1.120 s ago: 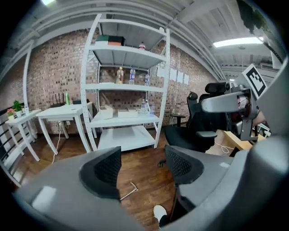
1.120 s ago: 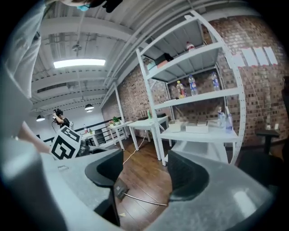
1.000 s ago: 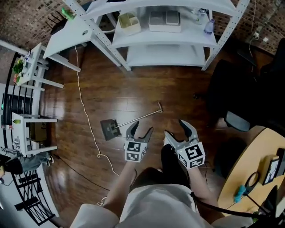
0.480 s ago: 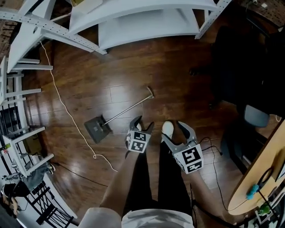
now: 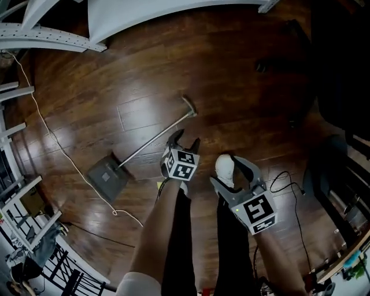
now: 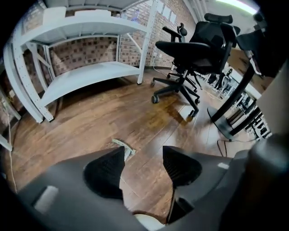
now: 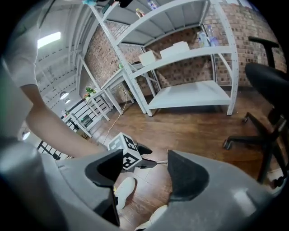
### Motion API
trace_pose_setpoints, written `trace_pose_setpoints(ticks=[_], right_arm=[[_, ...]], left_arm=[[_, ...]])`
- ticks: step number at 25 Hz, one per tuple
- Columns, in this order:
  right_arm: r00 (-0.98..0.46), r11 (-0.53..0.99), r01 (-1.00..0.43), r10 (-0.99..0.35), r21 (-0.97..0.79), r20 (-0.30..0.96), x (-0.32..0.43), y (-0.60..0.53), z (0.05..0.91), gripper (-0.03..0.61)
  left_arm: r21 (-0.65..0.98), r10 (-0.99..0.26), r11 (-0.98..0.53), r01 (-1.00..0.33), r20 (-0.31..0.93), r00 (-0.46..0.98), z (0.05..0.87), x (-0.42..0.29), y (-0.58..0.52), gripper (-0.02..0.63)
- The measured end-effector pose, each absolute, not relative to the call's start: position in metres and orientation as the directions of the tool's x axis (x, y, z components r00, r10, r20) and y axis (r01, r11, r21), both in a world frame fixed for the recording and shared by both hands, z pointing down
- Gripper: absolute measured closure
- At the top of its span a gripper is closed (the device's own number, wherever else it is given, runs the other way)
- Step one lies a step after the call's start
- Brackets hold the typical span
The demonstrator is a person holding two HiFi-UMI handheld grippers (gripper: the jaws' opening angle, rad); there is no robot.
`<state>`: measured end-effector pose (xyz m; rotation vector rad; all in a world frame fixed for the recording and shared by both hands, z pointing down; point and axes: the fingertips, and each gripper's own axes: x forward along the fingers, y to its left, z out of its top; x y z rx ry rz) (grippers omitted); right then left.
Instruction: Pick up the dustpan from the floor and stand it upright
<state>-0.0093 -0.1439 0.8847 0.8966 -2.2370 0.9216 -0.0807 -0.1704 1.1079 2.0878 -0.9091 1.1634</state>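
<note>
The dustpan lies flat on the wooden floor, with its grey pan (image 5: 107, 178) at the left. Its long metal handle (image 5: 151, 141) runs up right to a pale end grip (image 5: 188, 106). My left gripper (image 5: 185, 139) hangs low, just right of the handle's upper stretch and apart from it. Its jaws have just been closing and stand open, with only floor between them. In the left gripper view (image 6: 142, 164) the end grip (image 6: 123, 147) peeks out beside the left pad. My right gripper (image 5: 232, 171) is open and empty over a white shoe (image 5: 225, 169).
A white metal shelf rack (image 5: 115, 17) stands at the far side. A white cord (image 5: 58, 150) trails across the floor left of the pan. A black office chair (image 6: 198, 49) is on the right, with a black cable (image 5: 283, 179) on the floor near it. The person's legs are below the grippers.
Both grippers and the head camera have dropped toward the floor. The left gripper now sits beside the handle with narrower jaws. The dustpan has not moved.
</note>
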Motion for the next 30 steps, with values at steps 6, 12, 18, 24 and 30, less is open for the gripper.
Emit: trace_pose_setpoints(ticks=[6,12,18,24,30], right_arm=[[-0.619,0.524,-0.757,-0.385,-0.39,0.684,-0.026,-0.171,0.967,0.282],[-0.622,0.55,-0.754,-0.422,-0.359,0.66,-0.024,-0.209,0.989,0.282],[-0.616,0.556,-0.756,-0.428,-0.345,0.661,-0.018,-0.212,1.001,0.282],[-0.586,0.484,-0.793,-0.441,-0.369,0.68,-0.018,-0.209,0.971,0.282],[-0.631,0.524,-0.76,-0.452,-0.385,0.631,-0.046,-0.209,0.859,0.282]], left_arm=[[0.136,-0.176,-0.687,-0.713,0.922,0.345,1.233,-0.098,-0.172,0.328],[0.159,-0.163,-0.677,-0.719,0.92,0.357,1.306,-0.085,-0.207,0.321],[0.124,-0.119,-0.71,-0.693,0.949,0.292,1.34,-0.087,-0.213,0.38],[0.148,-0.095,-0.783,-0.604,0.932,0.351,1.273,-0.073,-0.193,0.4],[0.127,-0.186,-0.802,-0.584,0.875,0.446,1.105,-0.067,-0.188,0.408]])
